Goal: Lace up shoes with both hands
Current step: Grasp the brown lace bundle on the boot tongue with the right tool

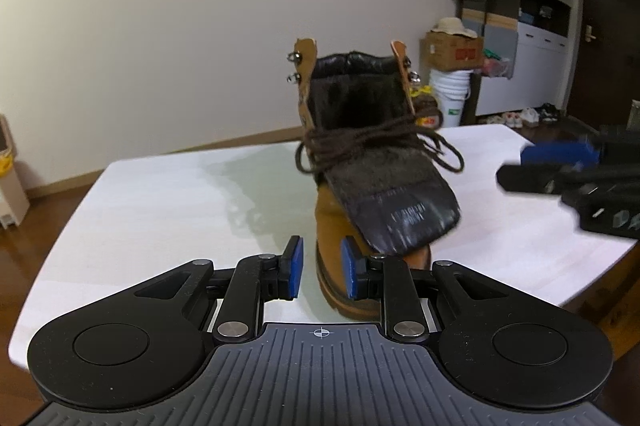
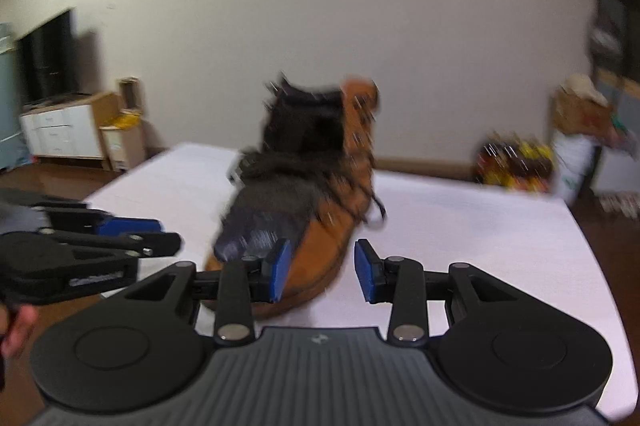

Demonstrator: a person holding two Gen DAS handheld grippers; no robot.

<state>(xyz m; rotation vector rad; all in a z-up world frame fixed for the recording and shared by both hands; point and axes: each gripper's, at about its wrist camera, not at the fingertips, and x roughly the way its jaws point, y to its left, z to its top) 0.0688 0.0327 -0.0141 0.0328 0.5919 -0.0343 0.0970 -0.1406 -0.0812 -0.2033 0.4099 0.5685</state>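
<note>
One tan boot (image 1: 360, 186) stands upright mid-way along a white table (image 1: 160, 194), toe toward both cameras. Its leather looks matte and suede-like, the collar is dark padded leather, and the wide fuzzy brown tongue (image 1: 384, 186) flops forward over the toe; white print on the tongue's glossy underside is too blurred to read. A round dark brown lace (image 1: 360, 142) lies in loose tangled loops across the throat, not threaded through the metal hooks, of which two show on the left flap. The left gripper (image 1: 320, 266) hovers just before the toe, its two blue-padded fingers set narrowly apart, holding nothing. The right gripper (image 2: 320, 270), in a blurred view, is near the toe's right side, its fingers spread moderately and empty. Behind stand a cardboard box (image 1: 452, 52) with illegible red print and a white bucket (image 1: 450, 94).
</note>
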